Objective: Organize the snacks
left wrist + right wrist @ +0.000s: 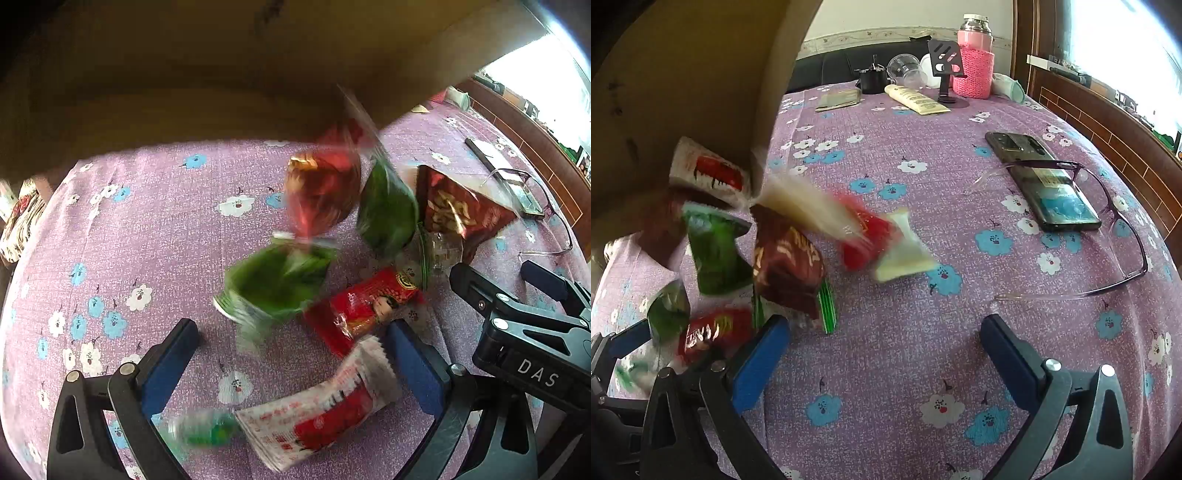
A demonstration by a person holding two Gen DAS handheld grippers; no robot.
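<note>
Several snack packs tumble, blurred, from a tilted cardboard box onto the purple flowered cloth. A red pack and two green packs are in mid-air. A red pack, a white-and-red pack and a dark red pack lie on the cloth. My left gripper is open just short of the pile, holding nothing. My right gripper is open over bare cloth, to the right of the falling packs.
A phone and glasses lie on the right. At the far edge stand a pink flask, a phone stand, a plastic cup, a cream tube and a small booklet. A wooden sill runs along the right.
</note>
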